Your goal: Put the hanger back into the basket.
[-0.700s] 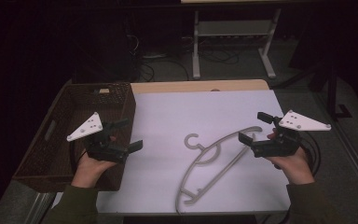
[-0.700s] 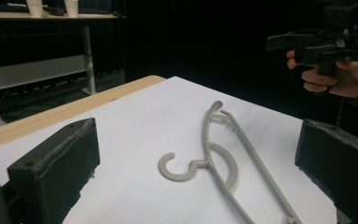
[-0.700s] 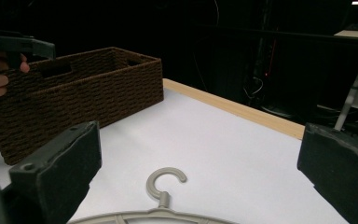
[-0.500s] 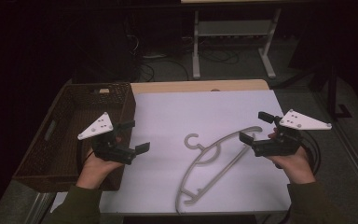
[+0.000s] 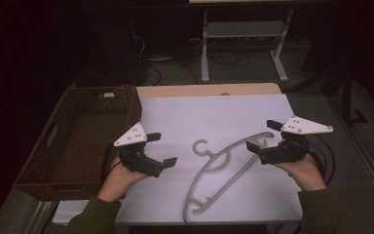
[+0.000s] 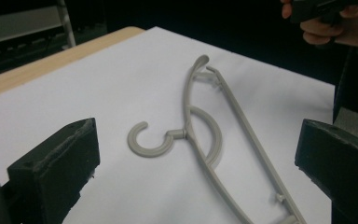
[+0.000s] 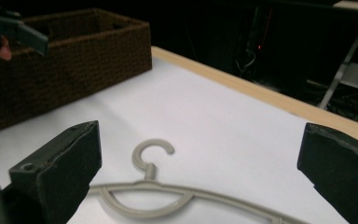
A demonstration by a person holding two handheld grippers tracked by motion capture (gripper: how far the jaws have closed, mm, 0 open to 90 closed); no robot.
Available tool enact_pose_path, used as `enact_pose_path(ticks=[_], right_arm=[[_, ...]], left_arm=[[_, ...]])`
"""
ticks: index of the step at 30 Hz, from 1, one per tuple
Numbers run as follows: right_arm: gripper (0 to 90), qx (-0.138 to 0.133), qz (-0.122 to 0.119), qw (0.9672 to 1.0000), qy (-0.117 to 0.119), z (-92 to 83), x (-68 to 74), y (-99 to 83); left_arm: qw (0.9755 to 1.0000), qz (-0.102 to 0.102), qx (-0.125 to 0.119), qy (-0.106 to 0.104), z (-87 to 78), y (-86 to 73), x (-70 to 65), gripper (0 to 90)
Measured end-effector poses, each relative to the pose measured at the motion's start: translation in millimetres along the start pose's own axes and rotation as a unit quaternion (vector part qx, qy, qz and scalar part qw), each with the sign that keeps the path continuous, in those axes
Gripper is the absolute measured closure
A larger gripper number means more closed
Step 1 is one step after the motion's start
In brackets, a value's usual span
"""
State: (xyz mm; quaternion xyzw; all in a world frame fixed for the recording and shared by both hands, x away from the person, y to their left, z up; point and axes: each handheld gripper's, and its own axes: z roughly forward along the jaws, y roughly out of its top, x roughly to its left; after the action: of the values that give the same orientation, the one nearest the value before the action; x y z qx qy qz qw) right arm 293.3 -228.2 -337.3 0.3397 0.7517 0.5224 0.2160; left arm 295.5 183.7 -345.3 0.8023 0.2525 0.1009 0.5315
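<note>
A grey plastic hanger (image 5: pixel 224 170) lies flat on the white sheet (image 5: pixel 214 114) that covers the table, near the middle and toward the near edge, its hook (image 5: pixel 202 147) pointing to the far left and its long bar running from the far right down to the near left. It looks light, thin and fairly stiff, though the slim arms would likely flex if pulled from one end, and the smooth plastic may slide on the sheet under a sideways nudge. Since it lies flush on the sheet, a jaw would have trouble getting beneath it; the neck just below the hook, or the curved top arm where it stands off from the bar, seems the best place to pinch.

The left gripper (image 5: pixel 158 150) hovers just left of the hook, its jaws spread wide and holding nothing; in the left gripper view the hook (image 6: pixel 147 140) sits between them, farther off. The right gripper (image 5: pixel 263 136) hangs over the hanger's far right end, also wide open and empty, and whether it touches the plastic cannot be told.

A brown woven basket (image 5: pixel 53 146) stands at the left of the table, its right wall just beside the left gripper. Nothing else lies on the sheet, so the way to the hanger is free. Beyond the far edge, a metal stand (image 5: pixel 243 44) and cables sit on the dark floor, well apart from the work
</note>
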Motion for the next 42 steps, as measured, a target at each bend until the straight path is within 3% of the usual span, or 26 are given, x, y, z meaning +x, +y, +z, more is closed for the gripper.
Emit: enact_pose_path(ticks=[1, 10, 15, 19, 23, 27, 30, 32, 35, 36, 42], right_arm=[[0.0, 0.006, -0.001, 1.0, 0.001, 1.5, 0.0, -0.8], [0.4, 0.072, -0.004, 0.9974, 0.007, 16.3, 1.8, -9.8], [4.1, 0.083, -0.006, 0.9965, 0.009, 21.7, 1.6, -15.3], [4.5, 0.086, -0.005, 0.9962, 0.011, 22.6, 1.3, -16.4], [4.6, 0.083, -0.004, 0.9965, 0.009, 22.0, 1.0, -16.4], [4.5, 0.079, -0.004, 0.9968, 0.008, 21.9, 1.3, -16.1], [4.4, 0.074, -0.016, 0.9971, 0.008, 22.8, 0.4, -16.0], [4.0, 0.078, -0.007, 0.9969, 0.008, 22.3, 2.2, -15.9], [3.9, 0.075, -0.009, 0.9971, 0.007, 22.7, 2.0, -16.0], [3.8, 0.075, -0.009, 0.9971, 0.007, 22.8, 2.0, -16.1], [3.6, 0.073, -0.006, 0.9973, 0.007, 22.4, 2.1, -16.4]], left_arm=[[0.9999, 0.004, 0.013, 0.001, 5.3, -1.3, -1.6, 0.0], [0.9992, -0.001, 0.041, -0.006, 28.1, -14.2, -5.5, 0.0], [0.9981, -0.005, 0.061, -0.005, 40.1, -23.4, -7.6, 0.0], [0.9968, -0.004, 0.079, -0.011, 50.7, -30.9, -10.4, 5.9], [0.9955, -0.005, 0.091, -0.023, 58.7, -35.4, -13.4, 22.9], [0.9933, 0.004, 0.107, -0.042, 69.4, -37.2, -17.8, 53.4], [0.9907, 0.012, 0.121, -0.062, 78.6, -37.8, -20.8, 78.9], [0.9878, 0.014, 0.14, -0.067, 84.9, -38.3, -23.2, 90.0], [0.9835, 0.011, 0.165, -0.074, 95.1, -41.1, -30.3, 90.0], [0.983, 0.009, 0.167, -0.074, 99.9, -42.9, -34.6, 90.0], [0.974, 0.029, 0.211, -0.076, 118.4, -51.0, -47.0, 90.0]])
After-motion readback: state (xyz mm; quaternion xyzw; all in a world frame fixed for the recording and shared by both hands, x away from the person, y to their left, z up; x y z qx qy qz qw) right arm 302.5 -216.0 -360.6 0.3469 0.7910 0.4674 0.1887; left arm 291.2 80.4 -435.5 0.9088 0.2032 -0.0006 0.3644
